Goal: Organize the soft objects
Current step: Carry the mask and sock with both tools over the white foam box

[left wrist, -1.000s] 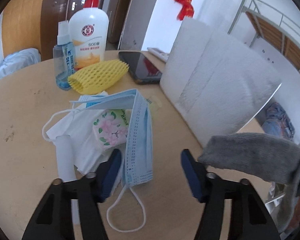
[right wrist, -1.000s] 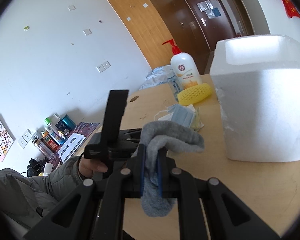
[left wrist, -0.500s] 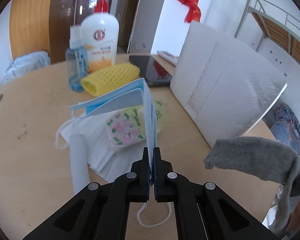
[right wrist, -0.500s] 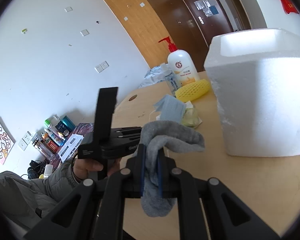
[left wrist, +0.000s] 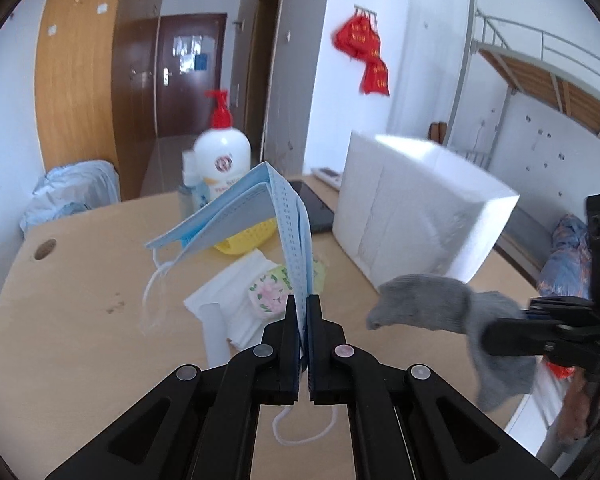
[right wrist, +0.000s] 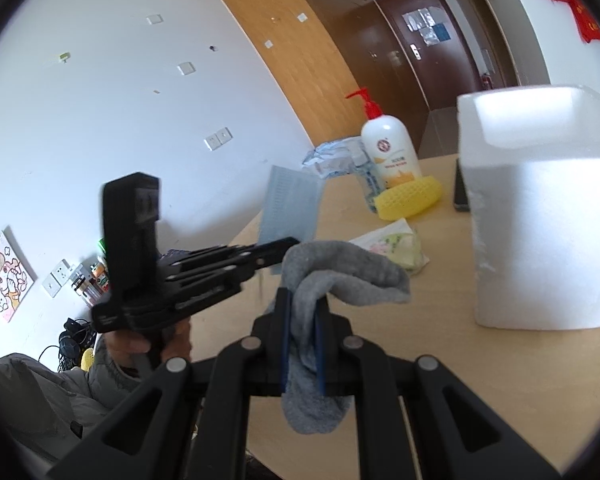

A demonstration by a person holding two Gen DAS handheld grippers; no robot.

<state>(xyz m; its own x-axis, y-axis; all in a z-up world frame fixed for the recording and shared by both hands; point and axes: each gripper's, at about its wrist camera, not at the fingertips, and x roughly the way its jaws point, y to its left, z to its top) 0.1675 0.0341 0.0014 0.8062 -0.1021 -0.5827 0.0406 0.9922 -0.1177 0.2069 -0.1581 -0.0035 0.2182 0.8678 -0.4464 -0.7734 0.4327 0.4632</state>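
My left gripper (left wrist: pixel 304 307) is shut on a blue face mask (left wrist: pixel 256 210), which hangs lifted above the wooden table (left wrist: pixel 84 292), its white ear loops dangling. From the right wrist view the same mask (right wrist: pixel 290 206) stands up over the left gripper (right wrist: pixel 294 242). My right gripper (right wrist: pixel 302 304) is shut on a grey sock (right wrist: pixel 340 270) that droops over and below its jaws; it shows at the right of the left wrist view as the grey sock (left wrist: pixel 432 306). A white foam box (left wrist: pixel 416 208) stands open-topped on the table's right side.
A floral tissue pack (left wrist: pixel 270 292) lies on white paper (left wrist: pixel 228 300). A yellow foam net (right wrist: pixel 408 198), a pump bottle (left wrist: pixel 222 160), a small spray bottle (left wrist: pixel 190 184) and a black phone (left wrist: pixel 314 210) sit toward the far edge. A person's hand (right wrist: pixel 140 344) grips the left tool.
My left gripper shut on the blue mask and lifted it off the table, away from the tissue pack. The right gripper kept still with the sock.
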